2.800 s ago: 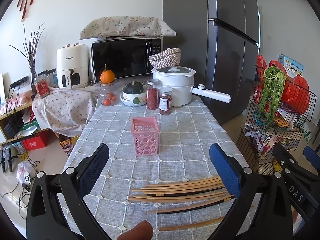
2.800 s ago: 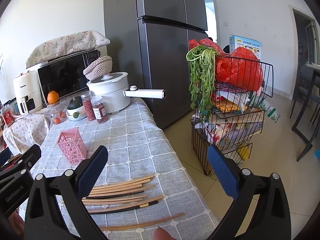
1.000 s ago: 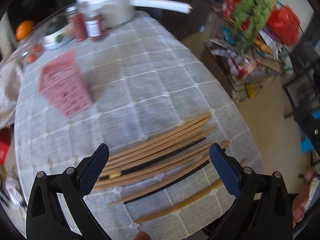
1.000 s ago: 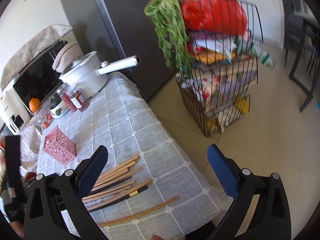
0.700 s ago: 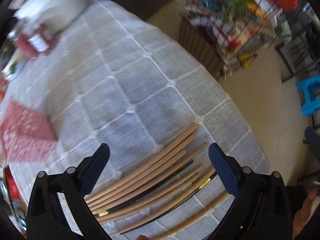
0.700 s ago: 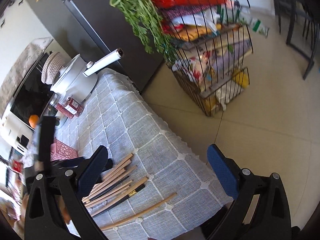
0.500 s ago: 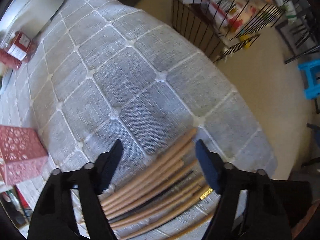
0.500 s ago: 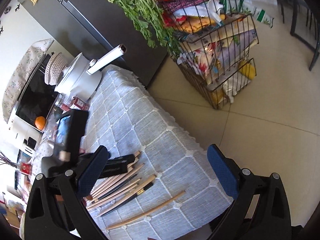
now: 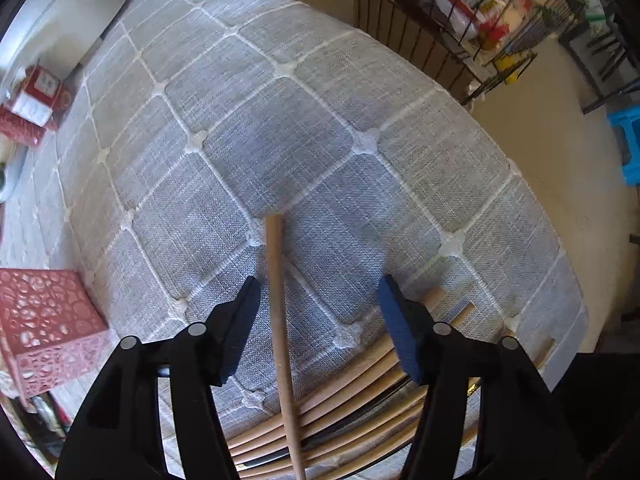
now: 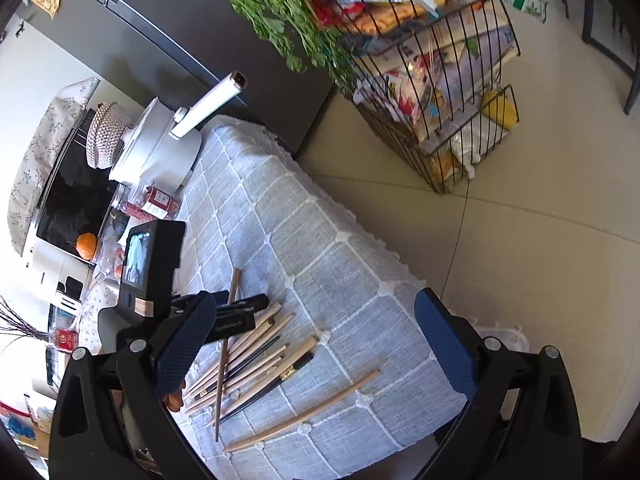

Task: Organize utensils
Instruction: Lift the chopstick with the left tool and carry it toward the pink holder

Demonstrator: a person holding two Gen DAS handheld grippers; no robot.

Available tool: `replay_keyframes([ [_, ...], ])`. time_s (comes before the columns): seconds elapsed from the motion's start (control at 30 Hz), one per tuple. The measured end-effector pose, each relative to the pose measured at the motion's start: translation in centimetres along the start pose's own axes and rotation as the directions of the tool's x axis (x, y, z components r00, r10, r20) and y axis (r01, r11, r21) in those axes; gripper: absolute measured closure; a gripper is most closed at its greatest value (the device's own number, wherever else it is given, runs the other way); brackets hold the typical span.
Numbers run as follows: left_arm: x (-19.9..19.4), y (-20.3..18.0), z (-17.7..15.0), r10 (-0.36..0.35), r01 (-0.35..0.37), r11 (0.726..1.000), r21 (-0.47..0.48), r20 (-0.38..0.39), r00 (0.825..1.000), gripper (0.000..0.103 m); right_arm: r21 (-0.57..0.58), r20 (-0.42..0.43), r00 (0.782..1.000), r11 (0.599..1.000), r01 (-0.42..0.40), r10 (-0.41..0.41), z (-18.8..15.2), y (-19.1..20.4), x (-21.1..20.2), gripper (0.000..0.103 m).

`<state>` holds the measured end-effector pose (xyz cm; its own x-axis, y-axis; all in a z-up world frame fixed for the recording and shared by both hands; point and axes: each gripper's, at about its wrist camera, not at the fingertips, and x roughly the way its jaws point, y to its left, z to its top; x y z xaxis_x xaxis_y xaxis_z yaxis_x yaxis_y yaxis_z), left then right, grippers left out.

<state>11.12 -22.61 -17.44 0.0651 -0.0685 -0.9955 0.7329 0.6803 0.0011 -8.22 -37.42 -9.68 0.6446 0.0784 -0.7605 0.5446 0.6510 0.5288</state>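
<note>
Several wooden and black chopsticks [image 10: 256, 354] lie in a row near the front of the grey checked tablecloth [image 10: 320, 264]. They also show in the left wrist view [image 9: 360, 384]. One wooden chopstick [image 9: 280, 320] lies askew across the row, pointing away between the fingers of my left gripper [image 9: 318, 300]. That gripper's jaws stand partly open just above the row and do not touch the stick; it also shows in the right wrist view [image 10: 236, 308]. A pink perforated holder [image 9: 44, 320] stands to the left. My right gripper [image 10: 316, 340] is wide open, held high above the table's corner.
A white pot [image 10: 160, 148] with a long handle, red-lidded jars [image 10: 154, 202], an orange [image 10: 86, 246] and a microwave [image 10: 76, 196] stand at the far end. A wire rack [image 10: 440, 92] of groceries stands on the floor right of the table. A single chopstick [image 10: 304, 414] lies near the front edge.
My left gripper has dropped onto the chopstick row and its jaws have narrowed. One wooden chopstick has swung out of the row to lie across it. My right gripper has risen.
</note>
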Motion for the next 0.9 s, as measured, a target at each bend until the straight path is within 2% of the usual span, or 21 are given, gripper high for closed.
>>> replay_keyframes([
  [0.07,-0.4,0.9,-0.5,-0.021,0.022,1.000,-0.017,0.030,0.999,0.053,0.010,-0.021,1.000,1.000,0.002,-0.001,-0.2,-0.3,0.4,0.006],
  [0.1,-0.6,1.3,-0.7,-0.020,0.021,0.999,-0.027,0.045,0.999,0.064,0.016,-0.027,1.000,1.000,0.000,0.001,-0.3,-0.4,0.5,0.006],
  [0.13,-0.7,1.8,-1.0,-0.029,0.031,0.999,-0.037,0.054,0.998,0.088,0.028,-0.039,0.999,1.000,-0.002,0.003,-0.4,-0.6,0.8,0.006],
  [0.17,-1.1,2.4,-1.2,-0.038,0.042,0.998,-0.051,0.064,0.997,0.095,0.036,-0.045,0.999,0.999,-0.001,0.002,-0.5,-0.8,0.9,0.006],
  [0.2,-1.5,2.8,-1.5,-0.050,0.055,0.997,-0.062,0.076,0.996,0.096,0.054,-0.052,0.999,0.999,0.004,-0.001,-0.7,-1.1,1.0,0.006],
  [0.27,-2.7,2.9,-2.6,0.008,-0.001,0.999,-0.053,0.132,0.991,0.096,0.082,-0.060,0.998,0.997,0.016,-0.011,-1.2,-1.4,1.0,0.006],
  [0.37,-5.4,1.7,-5.1,0.018,-0.010,0.999,-0.034,0.237,0.971,0.096,0.058,-0.073,0.996,0.997,0.053,-0.048,-2.5,-1.0,0.5,0.010],
  [0.43,-8.7,0.8,-7.2,0.031,-0.021,0.999,-0.031,0.337,0.941,0.096,0.030,-0.085,0.992,0.995,0.093,-0.090,-3.6,-0.4,0.5,0.016],
  [0.5,-12.9,0.6,-10.2,0.040,-0.024,0.999,-0.041,0.450,0.892,0.096,0.026,-0.130,0.985,0.992,0.121,-0.116,-4.4,0.0,1.2,0.025],
  [0.53,-15.0,0.7,-11.9,0.033,-0.012,0.999,-0.045,0.500,0.866,0.096,0.030,-0.149,0.980,0.990,0.140,-0.134,-4.7,0.1,1.6,0.034],
  [0.63,-18.7,0.8,-15.4,0.044,-0.007,0.998,-0.065,0.591,0.805,0.096,0.040,-0.204,0.960,0.978,0.205,-0.193,-5.2,0.4,3.4,0.052],
  [0.67,-20.2,1.0,-17.1,0.055,-0.010,0.997,-0.075,0.626,0.778,0.096,0.044,-0.229,0.951,0.973,0.225,-0.209,-5.3,0.6,4.1,0.057],
  [0.73,-21.8,1.2,-18.9,0.061,-0.004,0.996,-0.087,0.670,0.740,0.096,0.061,-0.277,0.933,0.965,0.255,-0.229,-5.8,0.8,5.5,0.062],
  [0.83,-24.4,1.9,-21.5,0.056,0.034,0.994,-0.106,0.742,0.668,0.096,0.092,-0.343,0.907,0.952,0.291,-0.244,-6.4,1.1,7.9,0.066],
  [0.9,-25.3,2.2,-22.5,0.057,0.050,0.992,-0.115,0.767,0.639,0.096,0.091,-0.318,0.909,0.945,0.313,-0.270,-6.3,1.7,8.3,0.072],
])
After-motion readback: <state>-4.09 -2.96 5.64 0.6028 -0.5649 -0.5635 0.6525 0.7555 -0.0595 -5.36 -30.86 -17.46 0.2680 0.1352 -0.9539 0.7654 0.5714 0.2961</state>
